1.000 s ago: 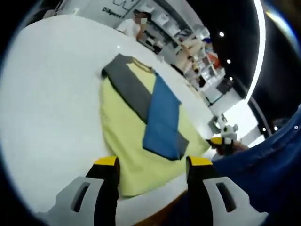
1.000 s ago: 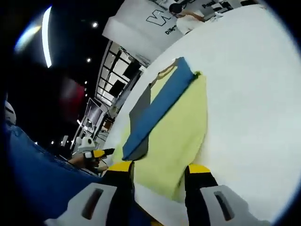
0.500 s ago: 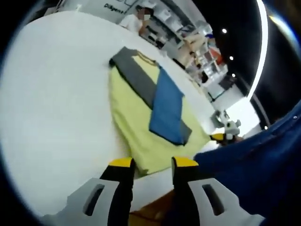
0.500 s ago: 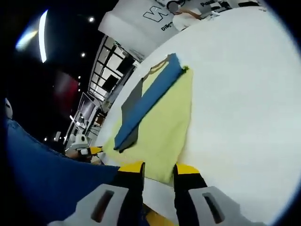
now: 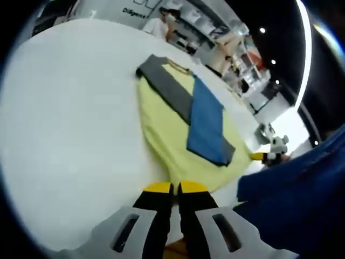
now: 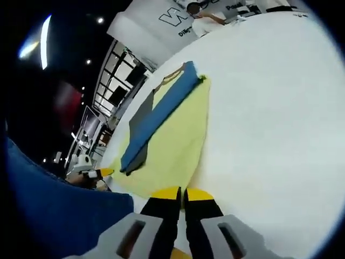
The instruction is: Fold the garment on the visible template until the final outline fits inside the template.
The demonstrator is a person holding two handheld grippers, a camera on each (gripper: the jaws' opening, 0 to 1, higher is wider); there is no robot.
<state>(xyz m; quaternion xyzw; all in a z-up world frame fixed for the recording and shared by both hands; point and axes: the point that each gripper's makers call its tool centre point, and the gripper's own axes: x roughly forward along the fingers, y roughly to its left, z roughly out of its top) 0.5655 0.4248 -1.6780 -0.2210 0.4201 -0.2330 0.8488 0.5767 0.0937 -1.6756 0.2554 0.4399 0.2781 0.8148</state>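
White table [image 5: 64,124], garment's near hem at both grippers.
Left gripper view: left gripper [image 5: 176,187] pinched shut at hem of yellow garment [image 5: 161,124], long axis running straight away from jaws. Right gripper view: right gripper [image 6: 177,193] likewise closed at hem, garment stretching ahead; equally near.

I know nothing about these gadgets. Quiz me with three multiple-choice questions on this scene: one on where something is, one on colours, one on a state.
1. The garment lies on:
A. a white table
B. the floor
C. a chair

2. The sleeves folded across its yellow body are:
A. red and green
B. grey and blue
C. both white

3. The jaws of the left hand-held gripper are:
A. wide apart
B. closed together
C. gripping a cup

Answers:
1 A, white table surrounds it.
2 B, grey sleeve crosses blue sleeve.
3 B, the yellow tips meet at the hem.
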